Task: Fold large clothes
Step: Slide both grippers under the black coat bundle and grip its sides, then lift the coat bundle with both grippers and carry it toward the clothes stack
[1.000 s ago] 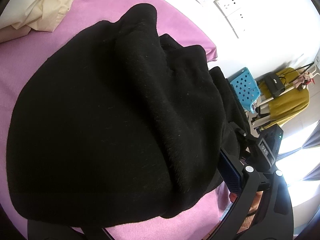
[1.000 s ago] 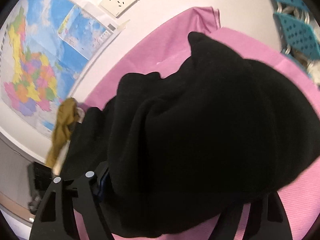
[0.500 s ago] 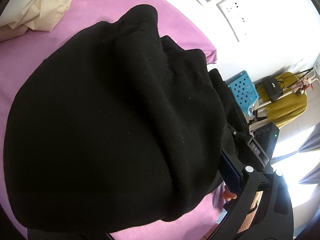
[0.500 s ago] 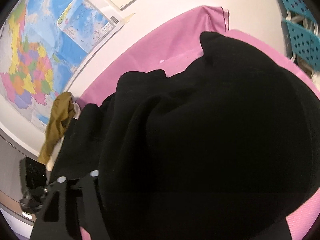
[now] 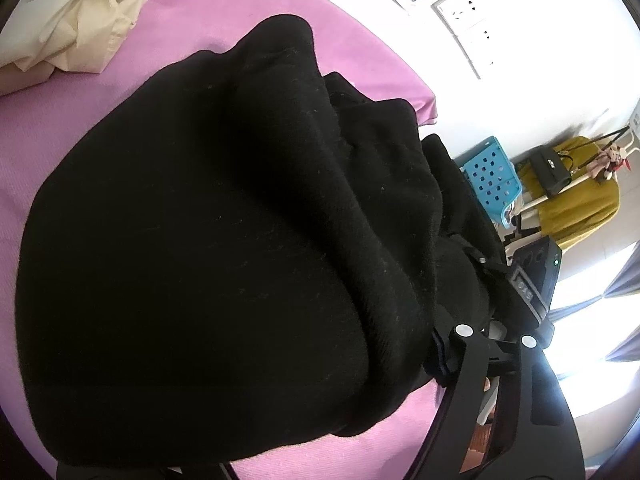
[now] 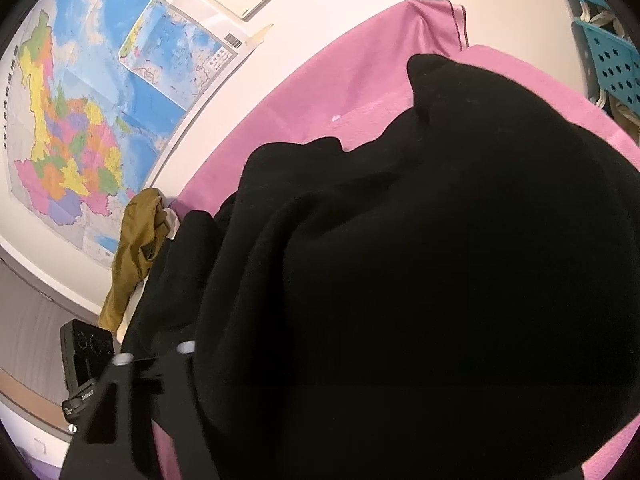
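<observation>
Right now a big black garment (image 5: 224,248) is seen lying in a soft, bunched heap on the pink cover (image 5: 208,8) of a bed. It fills most of both views. The left gripper (image 5: 280,432) has just been closing, and the black cloth lies between its fingers, but one finger is hidden under the cloth, so a grip cannot be told. The right gripper (image 6: 320,420) has just been closing too; only its left finger (image 6: 120,400) is seen, beside the heap, and its grip cannot be told either. A cream cloth (image 5: 72,28) is seen at the far corner. A map (image 6: 80,120) is stuck on the wall.
</observation>
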`<state>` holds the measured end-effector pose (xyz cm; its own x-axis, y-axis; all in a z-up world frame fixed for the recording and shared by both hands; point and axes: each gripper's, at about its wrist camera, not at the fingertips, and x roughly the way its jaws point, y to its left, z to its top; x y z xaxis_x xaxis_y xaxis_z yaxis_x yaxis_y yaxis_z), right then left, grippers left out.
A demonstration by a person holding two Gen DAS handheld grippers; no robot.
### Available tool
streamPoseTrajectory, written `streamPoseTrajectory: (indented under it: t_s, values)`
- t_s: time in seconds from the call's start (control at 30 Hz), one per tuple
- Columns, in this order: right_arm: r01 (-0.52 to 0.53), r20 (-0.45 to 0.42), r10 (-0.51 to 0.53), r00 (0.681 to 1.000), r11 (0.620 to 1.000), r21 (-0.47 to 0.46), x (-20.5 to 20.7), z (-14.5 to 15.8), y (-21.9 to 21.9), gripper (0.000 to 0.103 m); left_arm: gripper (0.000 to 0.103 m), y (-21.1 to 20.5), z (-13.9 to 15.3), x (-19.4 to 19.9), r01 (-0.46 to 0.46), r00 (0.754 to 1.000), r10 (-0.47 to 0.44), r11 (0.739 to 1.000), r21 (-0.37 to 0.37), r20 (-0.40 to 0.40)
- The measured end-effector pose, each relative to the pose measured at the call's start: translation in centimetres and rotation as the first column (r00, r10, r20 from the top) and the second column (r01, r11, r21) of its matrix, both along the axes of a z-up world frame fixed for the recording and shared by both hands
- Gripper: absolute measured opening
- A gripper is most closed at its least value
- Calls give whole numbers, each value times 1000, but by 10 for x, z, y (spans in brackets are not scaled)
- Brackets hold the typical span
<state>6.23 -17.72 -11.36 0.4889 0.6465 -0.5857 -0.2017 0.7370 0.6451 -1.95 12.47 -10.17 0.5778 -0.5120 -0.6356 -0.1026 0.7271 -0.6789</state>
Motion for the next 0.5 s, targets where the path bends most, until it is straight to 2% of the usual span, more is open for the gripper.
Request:
streamPoseTrajectory:
  t_s: [0.07,0.2,0.4,0.5]
  values:
    - [-24,-17,25,1000,999,40,1,-4,0,40,72,-4,3,0,4,1000,-4,1000,11,8]
    - [-56,11,55,998,997,56,-2,3,3,28,61,-6,10,-1,28,999,-30,998,52,34]
    - [-104,70,101,992,994,36,-10,28,12,21,54,-5,17,1,34,998,-37,997,64,50]
    - [-128,112,122,986,991,44,-15,46,17,20,52,-5,31,-1,40,996,-47,995,87,82]
